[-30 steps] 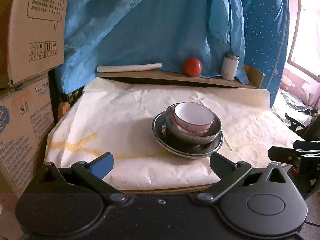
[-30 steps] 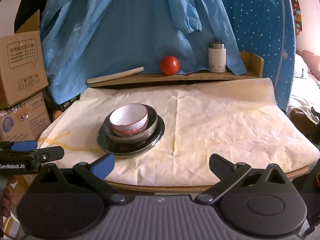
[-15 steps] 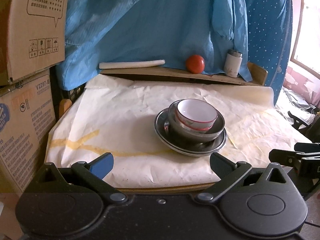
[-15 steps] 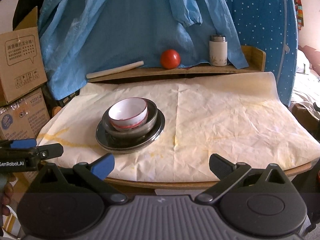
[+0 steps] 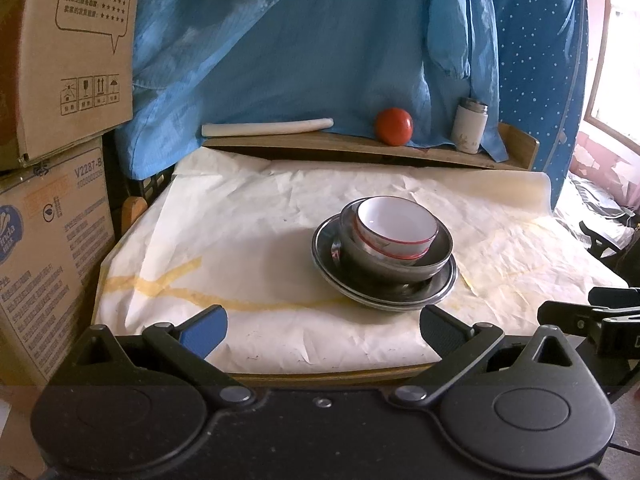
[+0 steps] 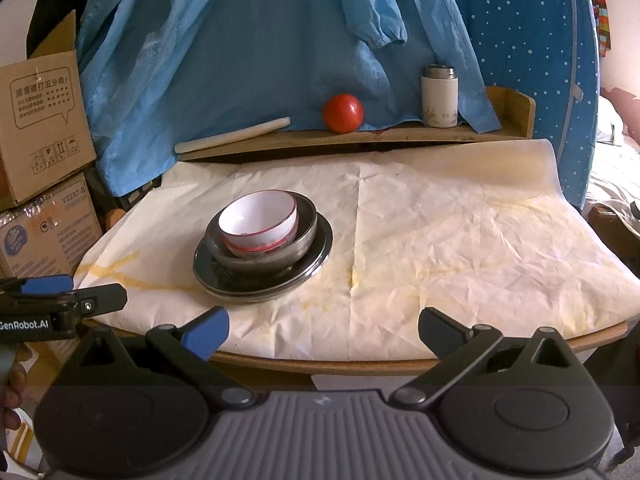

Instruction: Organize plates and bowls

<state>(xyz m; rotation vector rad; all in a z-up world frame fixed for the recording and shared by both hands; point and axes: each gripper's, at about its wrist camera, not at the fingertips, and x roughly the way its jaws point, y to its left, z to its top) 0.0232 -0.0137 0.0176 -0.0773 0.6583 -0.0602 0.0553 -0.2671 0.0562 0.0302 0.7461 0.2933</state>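
Paper-covered table (image 6: 460, 248) is carrying one nested stack, sitting left of centre in the right wrist view and right of centre in the left wrist view, nearer the front edge than the far shelf. Largest first: steel plate (image 5: 447, 285) is lying flat at the bottom, steel bowl (image 5: 400, 266) is sitting in it, white red-rimmed bowl (image 5: 394, 226) is resting inside that — all mouths are facing up, and being round they are showing no long axis, only a vertical stacking axis. The white bowl is sitting off-centre and tilting slightly toward the far left of the steel bowl, so I'm judging it the loose part: a pinch on one rim wall could be rocking it or dragging the steel bowl along, and the steel looks slick. The plate rim is lying low on crumpled paper, so a finger sliding under it may be snagging the sheet. Left gripper (image 5: 322, 322) and right gripper (image 6: 322, 322) are both hovering off the near table edge, fingers spread wide, gripping nothing, well apart from the stack. Tomato (image 6: 343, 113) and flask (image 6: 439, 96) are standing on the far shelf — out of the way.
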